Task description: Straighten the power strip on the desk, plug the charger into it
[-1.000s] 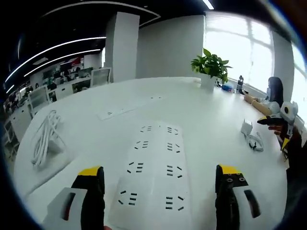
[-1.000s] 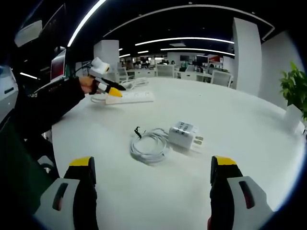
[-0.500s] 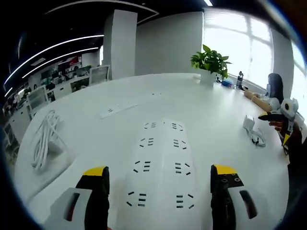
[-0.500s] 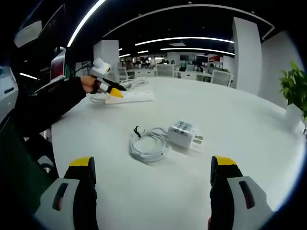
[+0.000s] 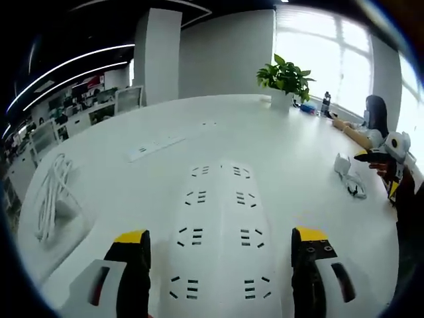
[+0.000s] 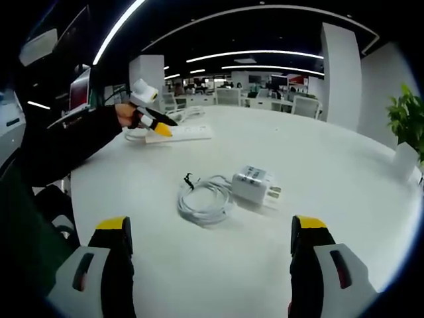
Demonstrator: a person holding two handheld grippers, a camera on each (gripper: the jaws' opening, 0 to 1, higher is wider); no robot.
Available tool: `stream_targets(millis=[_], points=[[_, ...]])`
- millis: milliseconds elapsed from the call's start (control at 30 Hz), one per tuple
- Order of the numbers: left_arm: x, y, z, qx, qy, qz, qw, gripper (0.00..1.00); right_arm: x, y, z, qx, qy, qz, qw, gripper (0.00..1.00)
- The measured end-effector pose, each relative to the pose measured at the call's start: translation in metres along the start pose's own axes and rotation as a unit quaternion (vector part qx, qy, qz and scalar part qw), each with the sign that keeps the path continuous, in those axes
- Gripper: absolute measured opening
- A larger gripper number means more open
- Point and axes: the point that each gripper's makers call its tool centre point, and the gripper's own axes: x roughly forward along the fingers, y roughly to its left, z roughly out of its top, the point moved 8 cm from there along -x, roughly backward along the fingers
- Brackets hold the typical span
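Observation:
A white power strip (image 5: 215,232) with two columns of sockets lies lengthwise between the jaws of my left gripper (image 5: 220,236), which is open and straddles its near end. From the right gripper view the same strip (image 6: 180,134) lies far left on the desk, with the left gripper (image 6: 156,123) at its end, held by a hand in a black sleeve. A white charger (image 6: 254,184) with its coiled white cable (image 6: 204,201) lies ahead of my right gripper (image 6: 210,223), which is open and holds nothing. In the left gripper view the charger (image 5: 342,165) is small at the right.
The white desk (image 6: 318,165) is large and rounded. A potted plant (image 5: 285,76) stands at its far side. A coil of thick white cord (image 5: 52,205) lies at the left. A flush socket panel (image 5: 156,144) sits in the desk beyond the strip. A person (image 5: 372,122) sits far right.
The left gripper has edged forward and turned a little, so the strip now runs straighter between its jaws. In the right gripper view that hand rose slightly. The right gripper and charger have not moved.

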Motion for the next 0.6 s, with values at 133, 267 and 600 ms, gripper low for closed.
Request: stream_targets(millis=[133, 267, 600], points=[[0.0014, 0.0026, 0.0025, 0.003, 0.001, 0.0, 1.0, 0.89, 0.0005, 0.0004, 0.0004, 0.0, -0.002, 0.0, 1.0, 0.99], [0.0038, 0.0035, 0.0041, 0.009, 0.009, -0.001, 0.9999, 0.88, 0.0006, -0.0005, -0.0004, 0.003, -0.002, -0.002, 1.0, 0.99], [0.0046, 0.0047, 0.0028, 0.009, 0.015, -0.01, 0.9998, 0.87, 0.0032, 0.0001, -0.0023, 0.005, 0.0, 0.0, 1.0, 0.99]])
